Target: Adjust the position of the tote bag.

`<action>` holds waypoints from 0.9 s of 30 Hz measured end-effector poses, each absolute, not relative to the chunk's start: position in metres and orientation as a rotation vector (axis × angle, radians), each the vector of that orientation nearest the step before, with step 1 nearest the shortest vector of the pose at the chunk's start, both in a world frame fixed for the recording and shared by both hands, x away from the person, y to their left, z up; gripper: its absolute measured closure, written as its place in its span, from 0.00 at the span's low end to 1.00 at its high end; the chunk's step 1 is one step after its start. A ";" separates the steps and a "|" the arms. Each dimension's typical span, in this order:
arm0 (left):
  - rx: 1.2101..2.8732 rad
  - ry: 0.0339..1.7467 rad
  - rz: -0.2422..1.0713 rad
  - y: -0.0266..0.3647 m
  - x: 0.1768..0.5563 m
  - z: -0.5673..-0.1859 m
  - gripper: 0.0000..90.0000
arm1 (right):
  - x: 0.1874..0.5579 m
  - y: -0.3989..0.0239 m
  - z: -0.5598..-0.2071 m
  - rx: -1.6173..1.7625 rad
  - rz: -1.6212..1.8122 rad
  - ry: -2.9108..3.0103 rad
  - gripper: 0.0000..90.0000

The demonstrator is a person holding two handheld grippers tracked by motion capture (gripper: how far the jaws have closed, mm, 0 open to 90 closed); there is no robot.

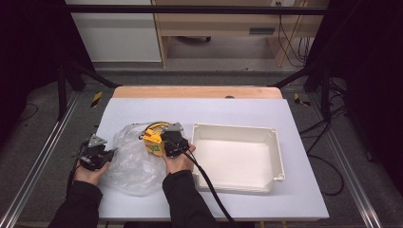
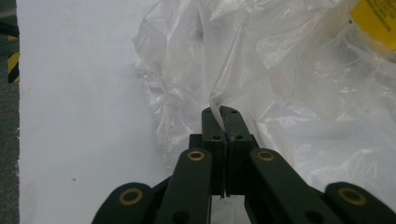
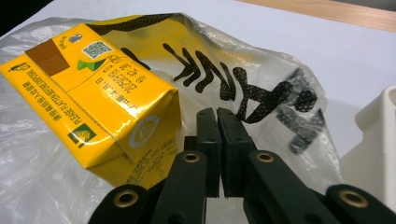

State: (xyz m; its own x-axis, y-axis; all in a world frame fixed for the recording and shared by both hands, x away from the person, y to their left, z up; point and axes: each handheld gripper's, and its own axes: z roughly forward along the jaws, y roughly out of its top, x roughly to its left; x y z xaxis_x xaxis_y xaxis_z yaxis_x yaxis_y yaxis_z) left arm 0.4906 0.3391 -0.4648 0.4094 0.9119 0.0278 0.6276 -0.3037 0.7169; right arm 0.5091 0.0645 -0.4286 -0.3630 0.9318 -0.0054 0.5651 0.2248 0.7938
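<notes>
White tabletop (image 1: 304, 190) with a wooden far edge, dark surroundings. Left gripper (image 2: 220, 114) fingers clamped on the plastic bag (image 2: 289, 93); right gripper (image 3: 217, 116) fingers together.

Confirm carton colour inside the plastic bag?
Yellow carton, with a brown patch at one corner and dark printed text. The right gripper view shows it best.

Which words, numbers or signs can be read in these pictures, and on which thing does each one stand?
None can be quoted with certainty.
Yellow cardboard carton: small printed lines, a square code and a green logo, too small and turned to read.
Clear crumpled plastic bag: large black dotted characters, distorted by folds, unreadable.
White rectangular plastic tray: no text visible.
</notes>
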 end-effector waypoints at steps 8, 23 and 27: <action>1.904 1.308 0.639 0.349 0.484 -0.451 0.70 | 0.501 0.061 -0.418 1.358 1.052 1.987 0.92; 1.807 1.232 0.646 0.350 0.471 -0.423 0.54 | 0.464 0.045 -0.396 1.251 1.175 1.944 0.83; 1.778 1.217 0.662 0.349 0.466 -0.413 0.53 | 0.452 0.041 -0.398 1.209 1.218 1.958 0.80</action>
